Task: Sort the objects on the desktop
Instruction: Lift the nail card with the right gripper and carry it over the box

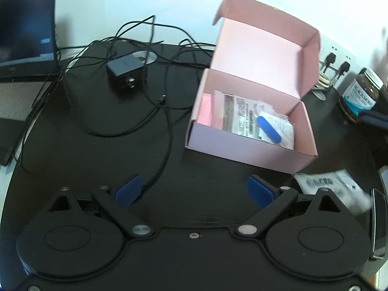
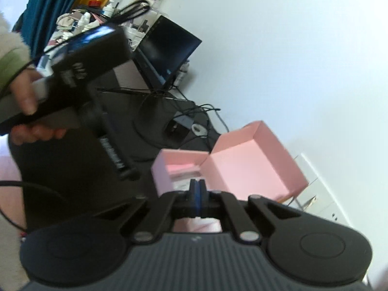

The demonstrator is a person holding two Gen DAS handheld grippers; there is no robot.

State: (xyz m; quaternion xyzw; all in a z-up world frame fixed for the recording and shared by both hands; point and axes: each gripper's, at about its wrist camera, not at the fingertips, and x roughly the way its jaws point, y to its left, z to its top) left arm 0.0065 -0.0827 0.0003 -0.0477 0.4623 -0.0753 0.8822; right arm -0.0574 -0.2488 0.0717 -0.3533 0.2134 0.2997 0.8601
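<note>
Done: packets and blue stick in pink box (image 1: 252, 143).
Left: charger (image 1: 126, 72), white packet (image 1: 332, 186) on surface (image 1: 97, 150).
Left claw (image 1: 194, 191): spread, empty.
Right claw (image 2: 198, 200): pressed together, empty.

Desk surface (image 1: 84, 150): black. Open cardboard box (image 1: 252, 143): pale pink inside and out. In it, a pink packet (image 1: 206, 109), white printed sachets (image 1: 242, 114) with dark text, and a blue oblong piece (image 1: 269, 127). Power adapter (image 1: 125, 71): dark grey, with black cables (image 1: 157, 111). Left gripper (image 1: 194, 191): black body, blue finger pads (image 1: 128, 189). Right gripper (image 2: 198, 200): black, blue pads, grey ribbed housing. Jar (image 1: 361, 92): brown, white lid, blue-and-white label. Laptop screen (image 1: 26, 19): dark blue. Curtains (image 2: 60, 0): teal and yellow.
</note>
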